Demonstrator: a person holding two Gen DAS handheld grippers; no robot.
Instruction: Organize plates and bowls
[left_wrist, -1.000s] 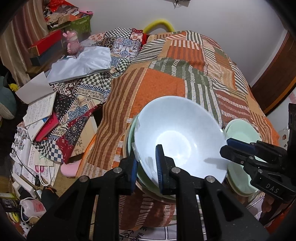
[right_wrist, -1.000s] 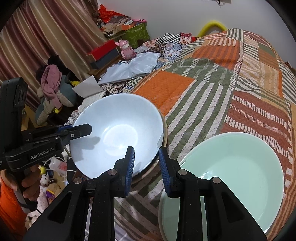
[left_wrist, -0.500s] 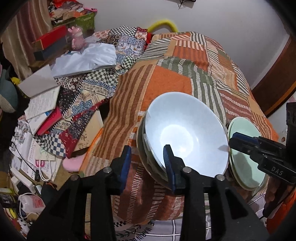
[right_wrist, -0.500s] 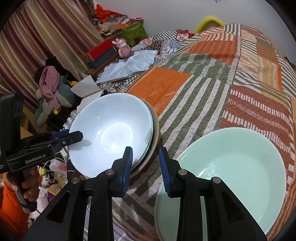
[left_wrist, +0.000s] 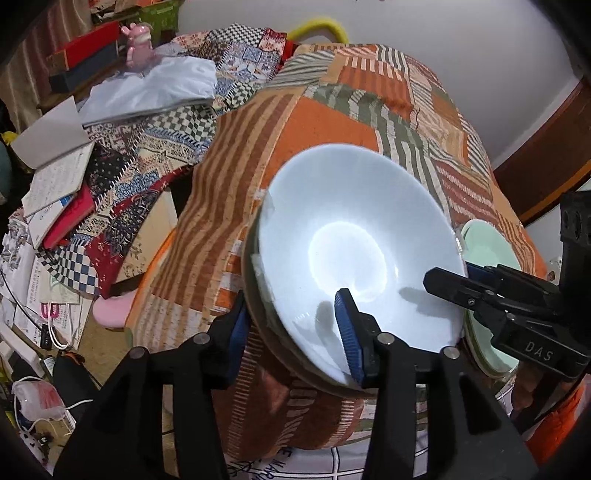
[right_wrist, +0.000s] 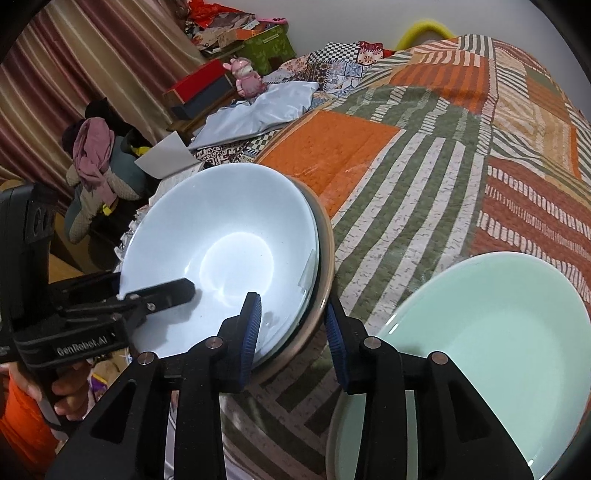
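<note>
Glossy white bowl (left_wrist: 354, 236), ribbed blue pads (left_wrist: 347, 336), quilted patchwork bedspread (right_wrist: 436, 155)

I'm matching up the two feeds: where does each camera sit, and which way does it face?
Left wrist: on the left gripper, looking along its fingers at the white bowl; the right gripper enters beside it.
Right wrist: on the right gripper, facing the quilt and mint plate.
Shared: bowl, plate, quilt, pink figurine.

Two grippers, one pale blue bowl (right_wrist: 225, 254) at nine o'clock atop a stack of uncertain count, one mint green dish (right_wrist: 480, 350) at four o'clock, one pink figurine (right_wrist: 246, 77) at eleven o'clock.
</note>
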